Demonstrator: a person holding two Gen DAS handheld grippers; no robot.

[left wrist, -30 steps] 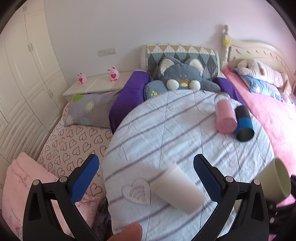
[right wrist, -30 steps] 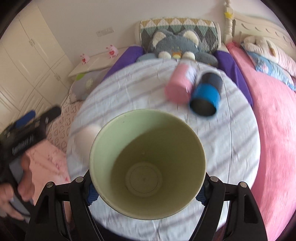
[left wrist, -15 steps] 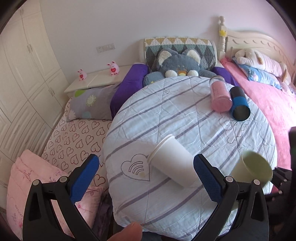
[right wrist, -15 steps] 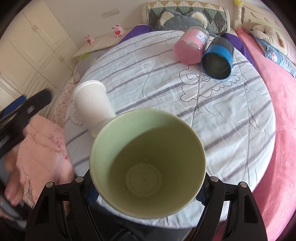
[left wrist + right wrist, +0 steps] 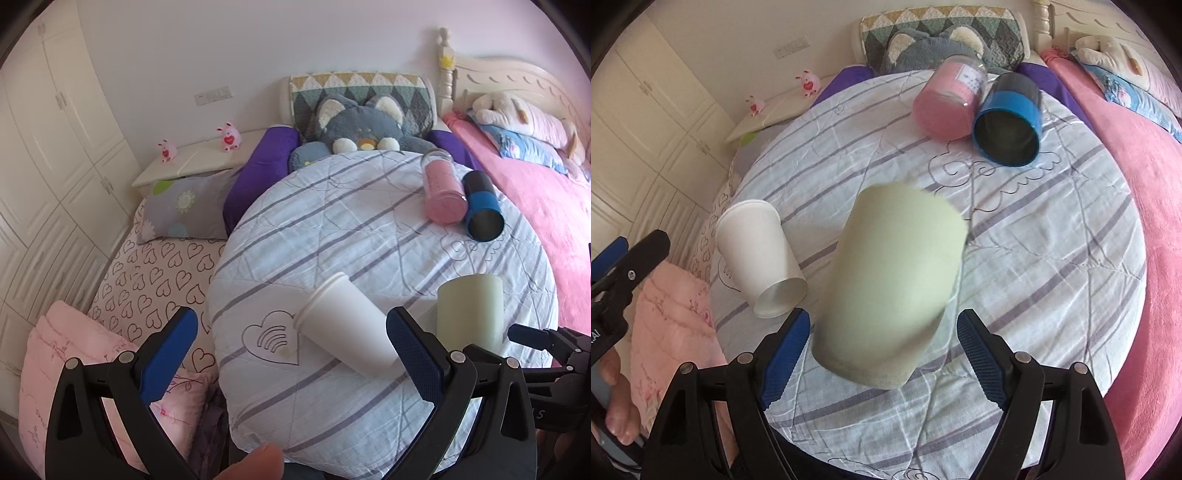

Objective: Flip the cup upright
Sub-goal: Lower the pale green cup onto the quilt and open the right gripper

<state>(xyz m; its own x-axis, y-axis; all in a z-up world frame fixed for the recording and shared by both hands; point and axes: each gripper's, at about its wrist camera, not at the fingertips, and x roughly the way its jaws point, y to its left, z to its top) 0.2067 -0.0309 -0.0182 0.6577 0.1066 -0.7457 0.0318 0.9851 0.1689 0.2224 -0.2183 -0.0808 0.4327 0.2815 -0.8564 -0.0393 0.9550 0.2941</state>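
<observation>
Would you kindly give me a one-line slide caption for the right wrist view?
Open right gripper behind a blurred green cup, with the white cup lying sideways on the striped round table.

Setting: a home bedroom. Indicators: a bed (image 5: 535, 206) with a pink cover and a carved cream headboard (image 5: 517, 77); a second mattress with a heart-print sheet (image 5: 155, 273); pillows and a grey cat plush (image 5: 358, 125); a white plush animal (image 5: 517, 114) on the bed; a cream nightstand (image 5: 199, 162) carrying two pink bunny figurines (image 5: 231, 136); panelled white wardrobe doors (image 5: 48, 147) along the left wall
</observation>
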